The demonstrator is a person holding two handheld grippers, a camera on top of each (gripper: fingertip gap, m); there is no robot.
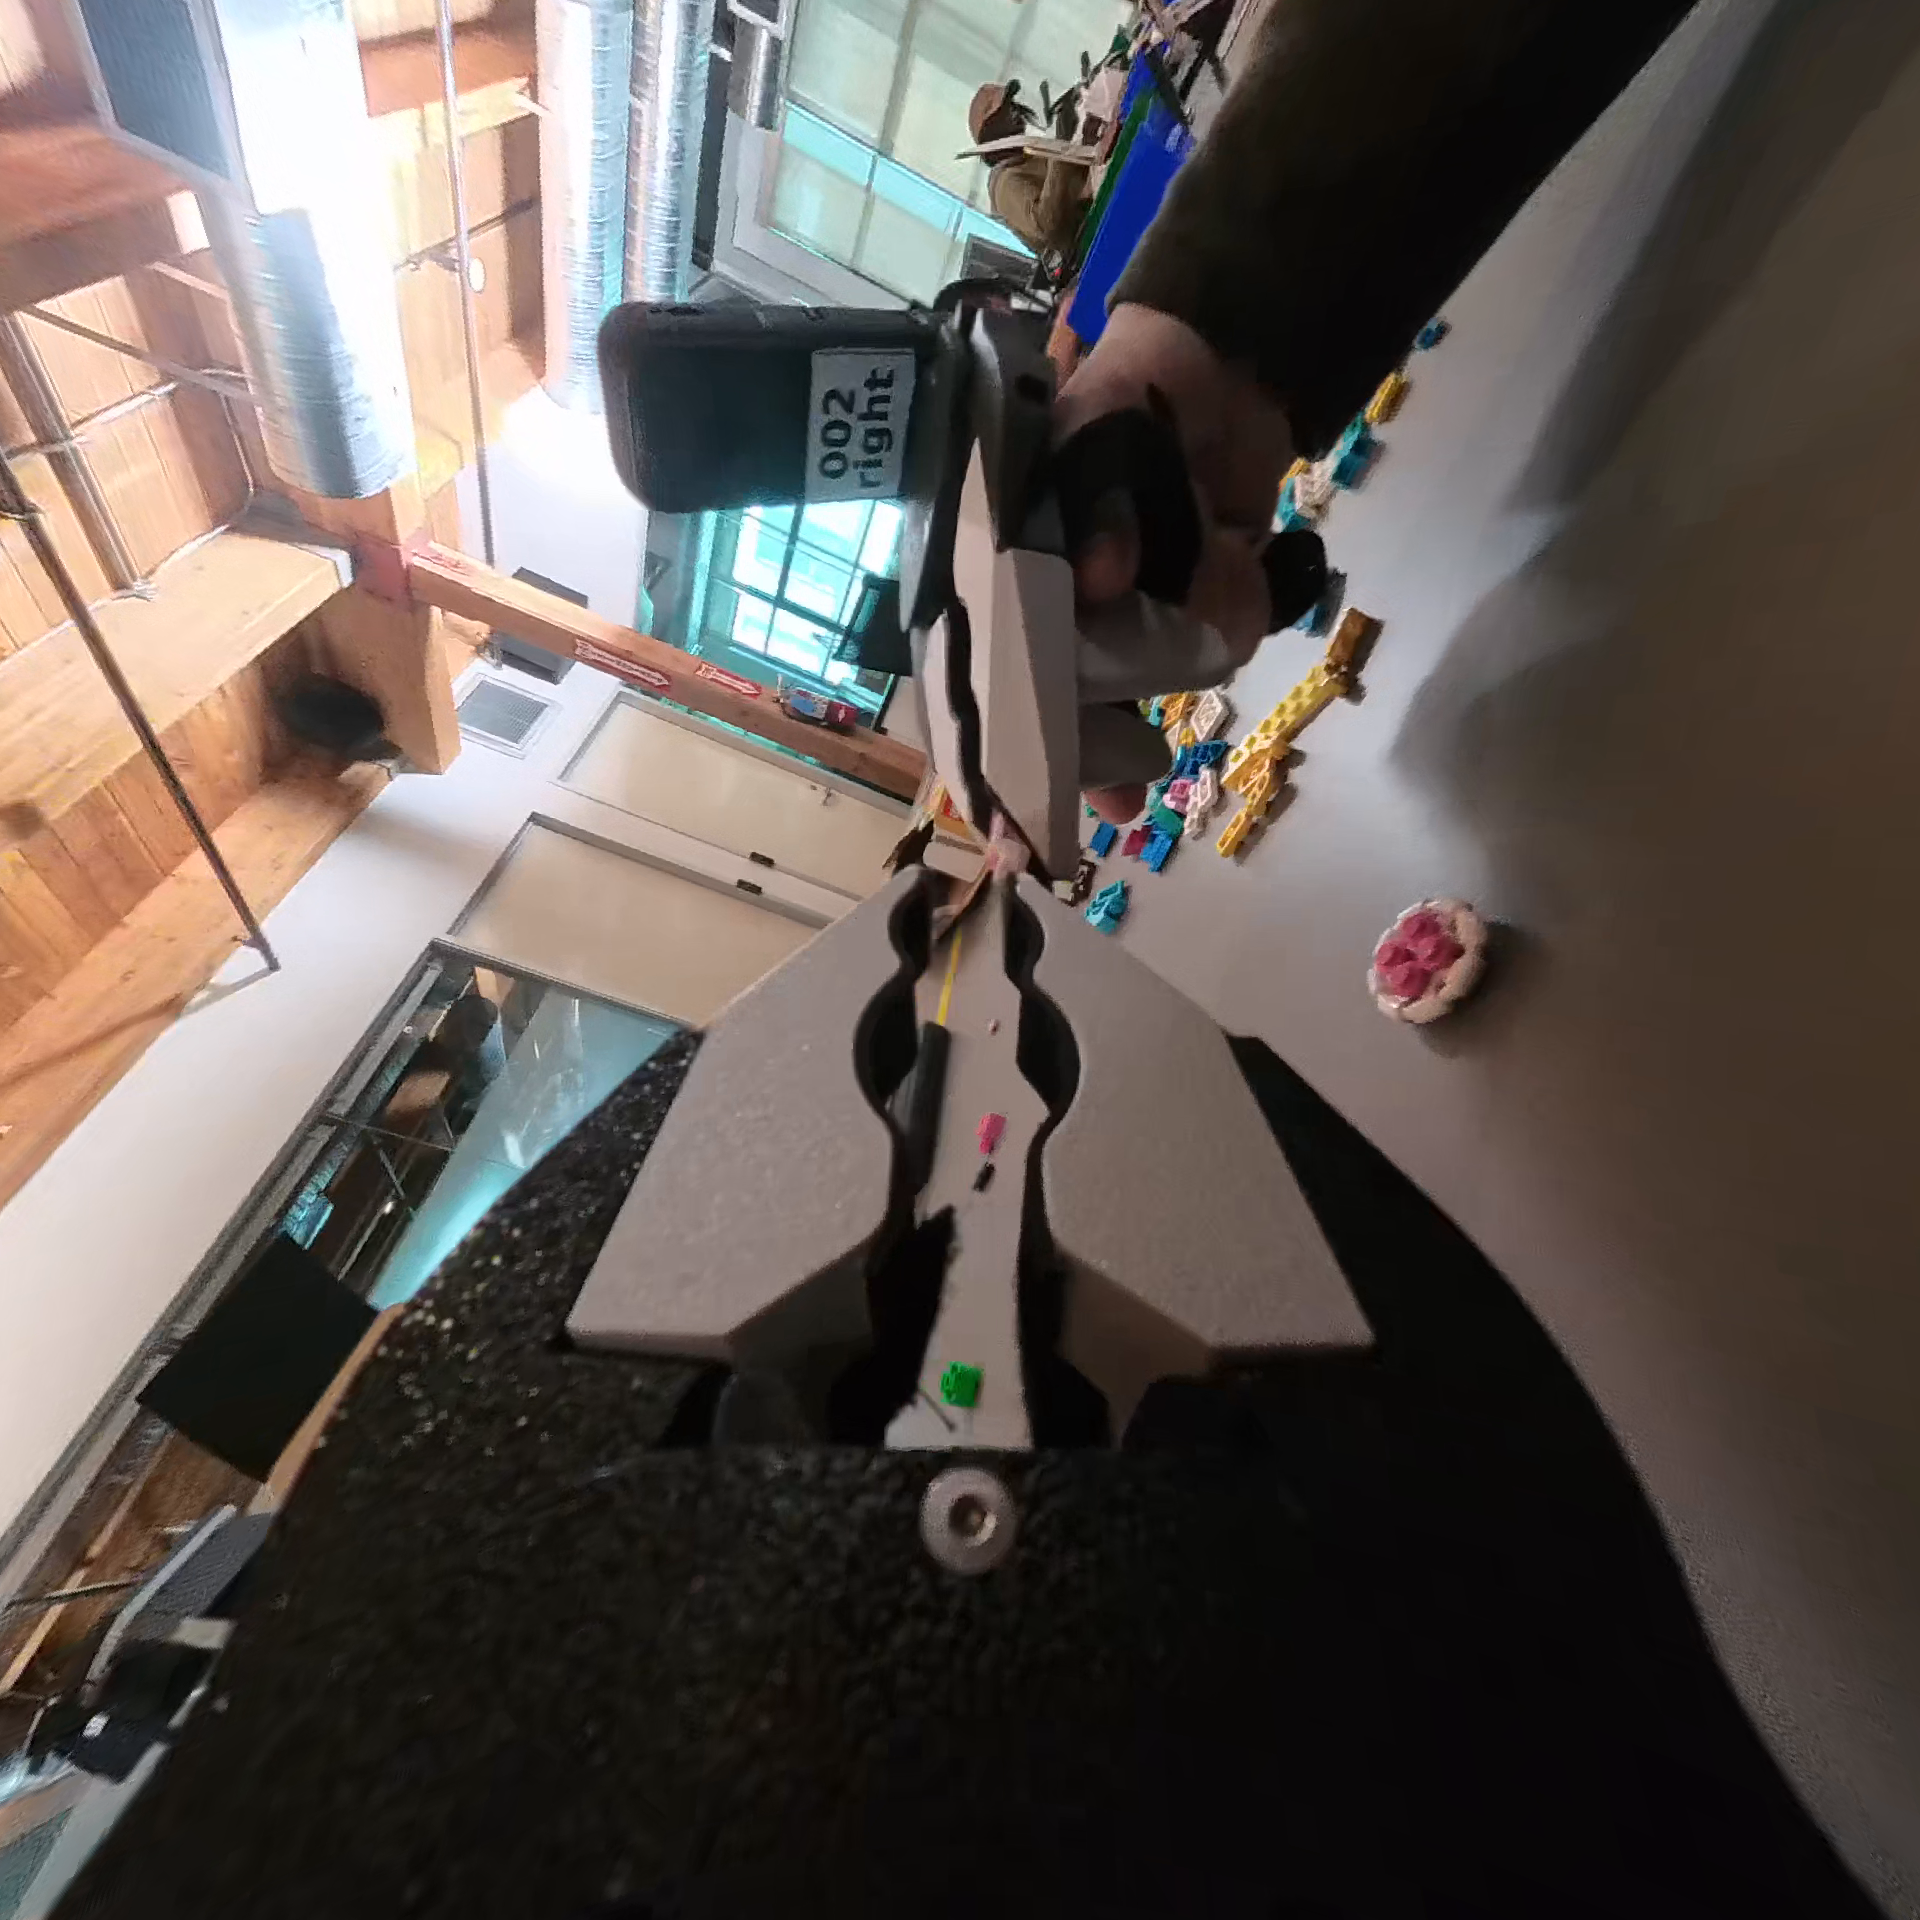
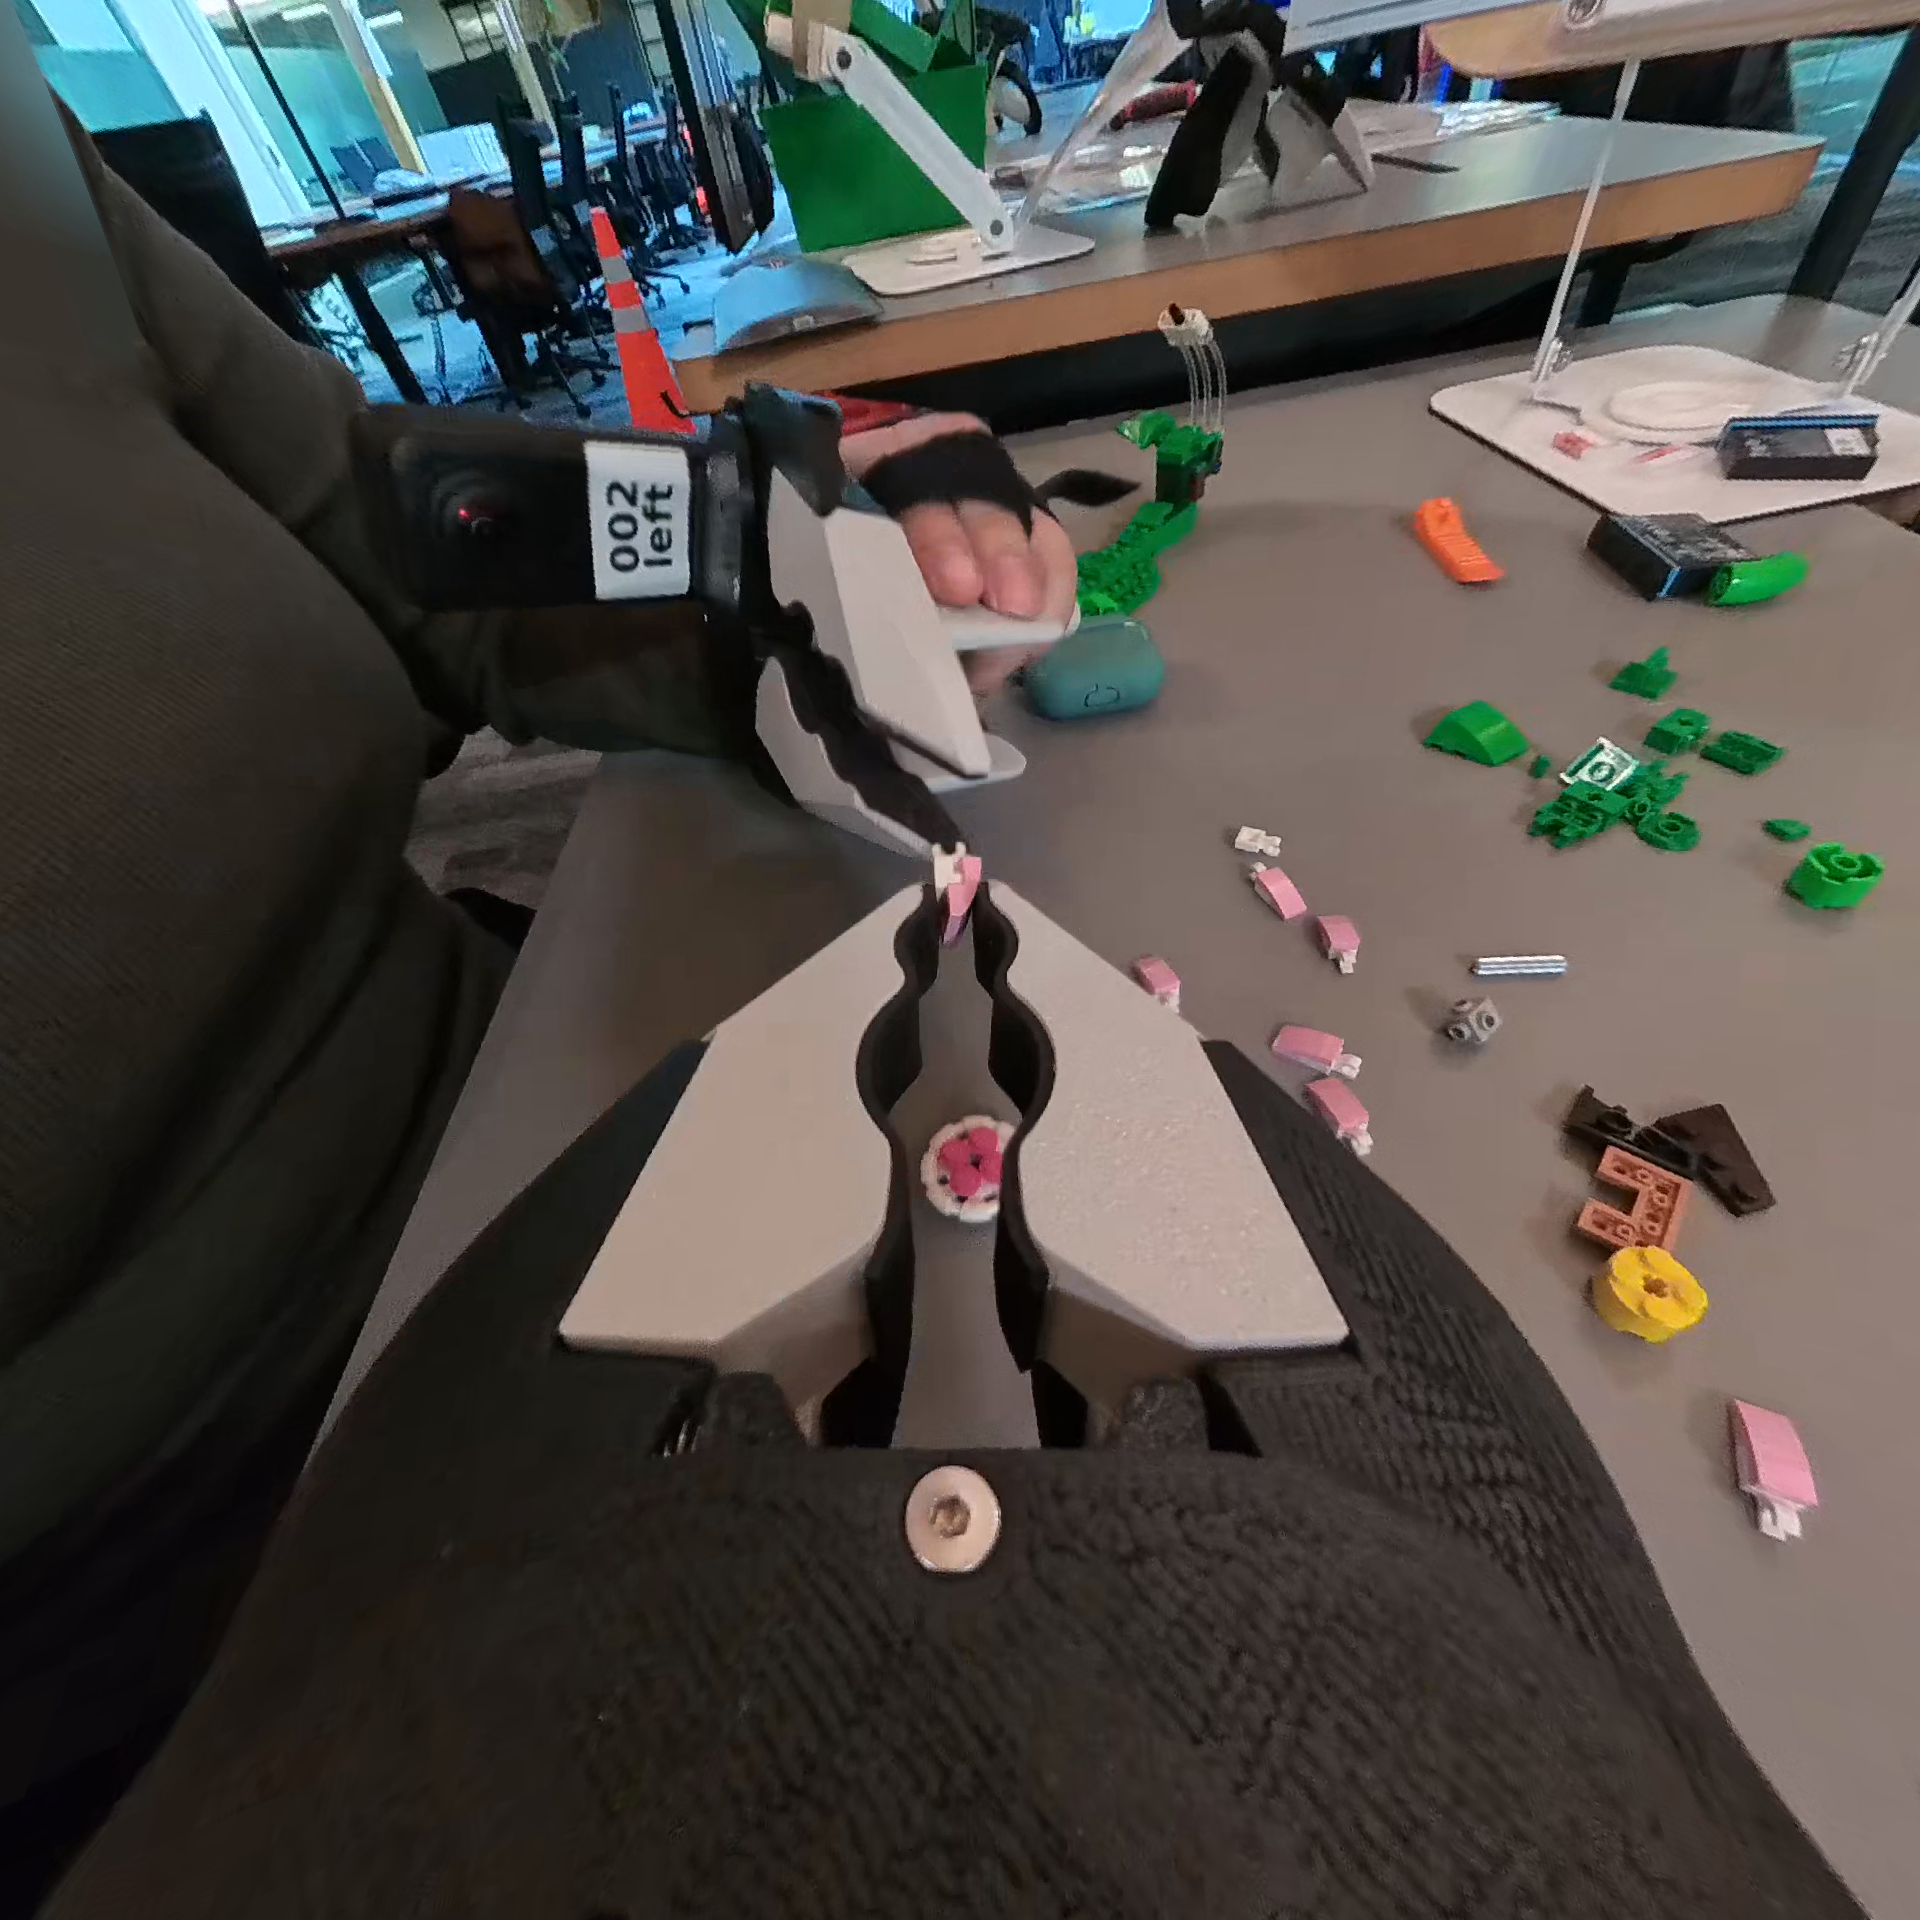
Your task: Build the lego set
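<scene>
My right gripper (image 2: 958, 896) is shut on a pink petal piece (image 2: 961, 902) held above the grey table (image 2: 1195, 1299). My left gripper (image 2: 943, 844) comes in from the upper left, its jaws nearly together on a small white clip piece (image 2: 945, 862) that touches the petal's top. In the left wrist view the left gripper (image 1: 961, 883) meets the right gripper (image 1: 1016, 854) tip to tip, with a bit of the pink piece (image 1: 1001, 837) between them. A round pink-and-white flower build (image 2: 968, 1166) lies on the table below; it also shows in the left wrist view (image 1: 1429, 961).
Several loose pink petals (image 2: 1314, 1047) lie right of my fingers. Farther right are green pieces (image 2: 1621, 790), brown pieces (image 2: 1662, 1153), a yellow round brick (image 2: 1650, 1291) and a grey pin (image 2: 1519, 965). A green stem build (image 2: 1143, 520) and teal case (image 2: 1091, 681) sit behind. Coloured bricks (image 1: 1247, 758) lie beyond.
</scene>
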